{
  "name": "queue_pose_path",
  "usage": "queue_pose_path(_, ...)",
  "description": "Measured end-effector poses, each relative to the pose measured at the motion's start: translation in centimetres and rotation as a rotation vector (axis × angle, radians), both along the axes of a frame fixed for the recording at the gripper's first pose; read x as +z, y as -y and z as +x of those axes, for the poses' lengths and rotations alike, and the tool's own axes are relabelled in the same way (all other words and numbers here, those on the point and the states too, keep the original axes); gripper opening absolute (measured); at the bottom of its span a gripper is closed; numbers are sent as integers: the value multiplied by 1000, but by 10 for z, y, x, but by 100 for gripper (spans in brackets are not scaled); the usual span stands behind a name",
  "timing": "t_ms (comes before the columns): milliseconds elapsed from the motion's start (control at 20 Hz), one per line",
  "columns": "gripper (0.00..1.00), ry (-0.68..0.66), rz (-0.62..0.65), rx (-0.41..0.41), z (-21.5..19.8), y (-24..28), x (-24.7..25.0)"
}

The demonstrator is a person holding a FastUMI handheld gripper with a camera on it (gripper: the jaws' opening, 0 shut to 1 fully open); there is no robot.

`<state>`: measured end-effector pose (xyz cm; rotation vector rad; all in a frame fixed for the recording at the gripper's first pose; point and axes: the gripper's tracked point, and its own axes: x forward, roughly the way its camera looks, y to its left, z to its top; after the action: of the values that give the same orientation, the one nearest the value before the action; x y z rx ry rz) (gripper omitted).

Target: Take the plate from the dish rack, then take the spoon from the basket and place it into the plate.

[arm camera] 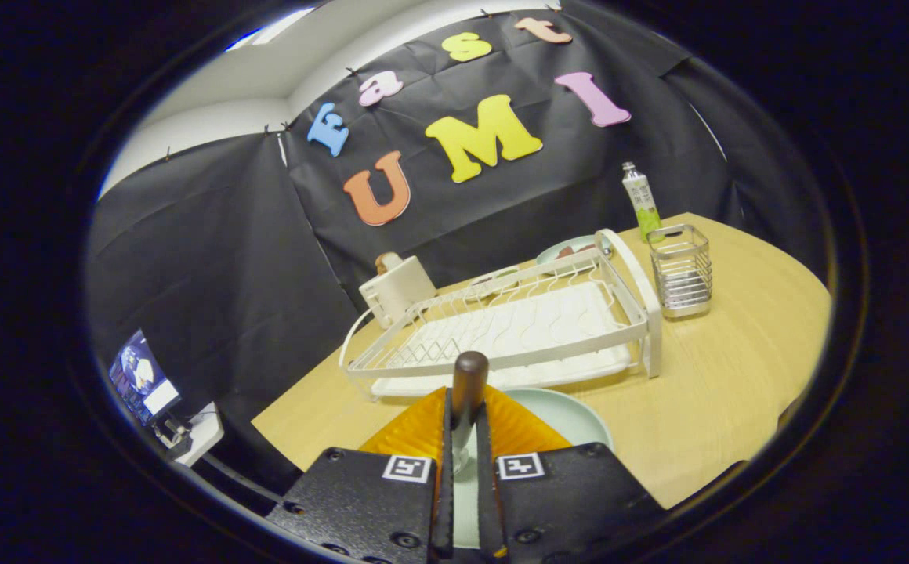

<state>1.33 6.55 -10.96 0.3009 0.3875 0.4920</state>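
The jaws were clamped on the slim, light, dark-handled metal spoon (pixel 469 384), slippery, above the pale green plate (pixel 572 415).

Materials, as seen from the gripper

We note a matt wood-grain table (pixel 705 392), white coated-wire dish rack (pixel 501 329), shiny metal wire basket (pixel 682 270), glossy plate (pixel 572 415).

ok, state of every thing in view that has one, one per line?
gripper: fingers shut on the spoon.
spoon: held between the fingers, dark handle end sticking up, over the plate.
plate: out of the rack, flat on the table, just ahead of the fingers.
dish rack: empty, upright on the table.
wire basket: upright beside the rack, looks empty.
bottle: standing, capped, behind the basket.
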Motion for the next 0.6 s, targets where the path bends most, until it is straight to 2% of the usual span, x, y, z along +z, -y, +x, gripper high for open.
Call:
queue_pose_path(200, 40, 13, -15, -54, 3, 15, -1)
queue_pose_path(350, 74, 35, -26, -127, 9, 33, 3)
queue_pose_path(450, 81, 71, -36, -179, 11, 44, 12)
queue_pose_path(600, 90, 156, -115, -230, 6, 57, 29)
